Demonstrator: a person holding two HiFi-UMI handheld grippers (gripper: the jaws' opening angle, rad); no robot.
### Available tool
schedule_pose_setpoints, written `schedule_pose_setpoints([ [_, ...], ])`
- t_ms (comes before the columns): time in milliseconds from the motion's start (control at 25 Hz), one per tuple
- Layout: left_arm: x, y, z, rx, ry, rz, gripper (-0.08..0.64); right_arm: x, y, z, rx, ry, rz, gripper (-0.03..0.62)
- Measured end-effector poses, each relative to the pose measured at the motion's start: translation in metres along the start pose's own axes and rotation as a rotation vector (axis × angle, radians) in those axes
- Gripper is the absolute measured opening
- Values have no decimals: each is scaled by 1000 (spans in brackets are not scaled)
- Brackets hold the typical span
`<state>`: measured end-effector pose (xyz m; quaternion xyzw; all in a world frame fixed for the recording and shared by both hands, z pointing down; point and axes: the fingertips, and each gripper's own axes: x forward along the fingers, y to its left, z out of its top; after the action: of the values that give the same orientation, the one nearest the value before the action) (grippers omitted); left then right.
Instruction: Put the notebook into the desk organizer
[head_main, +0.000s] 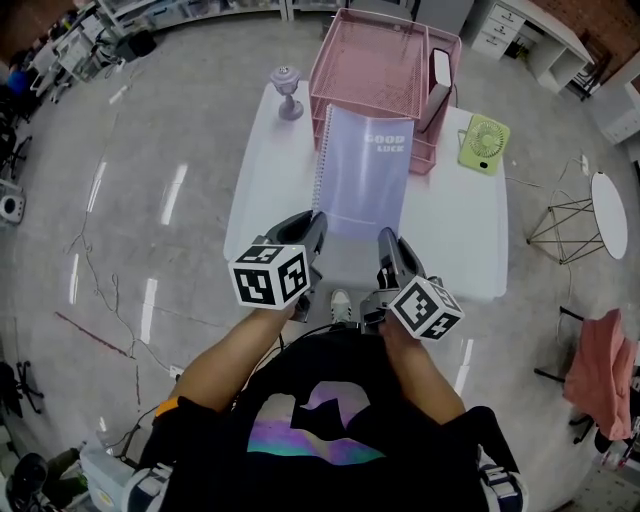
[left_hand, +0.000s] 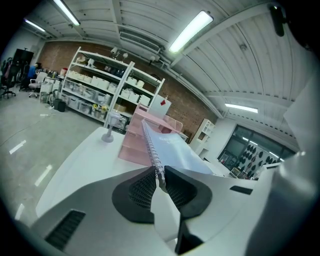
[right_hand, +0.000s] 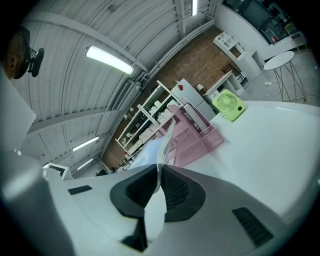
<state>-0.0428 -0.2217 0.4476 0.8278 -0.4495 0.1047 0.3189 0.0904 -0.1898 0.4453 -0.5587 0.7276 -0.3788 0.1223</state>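
Marker cubes sit closest, one on each gripper. On the left, the left gripper (head_main: 316, 222) is clamped on the spiral-bound corner of the notebook (head_main: 365, 170). The right gripper (head_main: 386, 240) pinches its plain near corner. The notebook is held above the table (head_main: 262, 190), its far end at the pink organizer (head_main: 370, 60). It looks light and floppy. The wire spine seems the firmer hold, while the thin right edge may bend or slip.

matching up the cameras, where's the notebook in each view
Head view: notebook at centre, its far end reaching the pink organizer.
Left gripper view: notebook at centre, spiral edge running up from the jaws; organizer just left of it.
Right gripper view: notebook centre left, seen nearly edge-on above the jaws; organizer to its right.
Shared landmark: the organizer.
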Motion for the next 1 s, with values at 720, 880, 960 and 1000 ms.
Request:
schedule_pose_setpoints([
  [720,86,34,72,9,-1,29,58,101,-16,61,-13,14,25,38],
  [880,108,42,89,3,1,34,58,124,-21,75,-19,9,29,38],
  [960,118,45,96,8,2,38,58,135,-24,81,-21,3,28,38],
  [1000,123,46,99,10,4,41,58,140,-26,84,-23,1,26,38],
])
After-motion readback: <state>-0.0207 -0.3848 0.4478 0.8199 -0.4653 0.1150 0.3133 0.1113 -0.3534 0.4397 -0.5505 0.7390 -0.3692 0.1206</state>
